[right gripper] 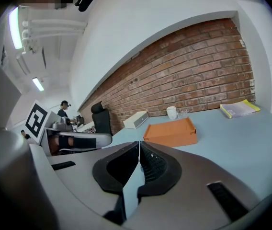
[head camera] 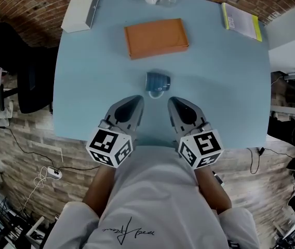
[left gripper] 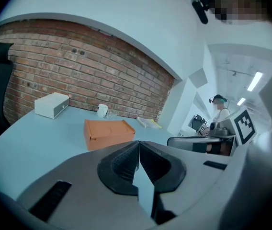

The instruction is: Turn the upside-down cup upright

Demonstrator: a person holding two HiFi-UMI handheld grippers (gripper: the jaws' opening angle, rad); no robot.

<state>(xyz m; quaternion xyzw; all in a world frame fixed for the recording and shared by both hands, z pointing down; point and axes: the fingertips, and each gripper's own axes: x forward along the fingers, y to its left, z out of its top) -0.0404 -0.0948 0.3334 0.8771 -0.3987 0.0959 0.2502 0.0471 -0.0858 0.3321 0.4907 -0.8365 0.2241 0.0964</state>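
Head view shows a big light blue table (head camera: 85,87). An orange box (head camera: 156,37) lies at 12 o'clock from its middle. The left hand-held gripper (head camera: 137,101) and the right hand-held gripper (head camera: 172,101) hang at 6 o'clock, each with jaws pressed together on nothing. The small blue cup (head camera: 157,82) sits near the table's middle, just past their tips.

The left gripper (head camera: 137,99) and the right gripper (head camera: 172,100) each have a smooth grey shell that tapers to a point and is lined inside with black ribbed pads (left gripper: 122,164). At its rear end each carries a white cube printed with black square markers: the left cube (head camera: 109,147) and the right cube (head camera: 201,148). The person wears a white short-sleeved shirt (head camera: 158,191) with dark script lettering (head camera: 129,231) on the front.
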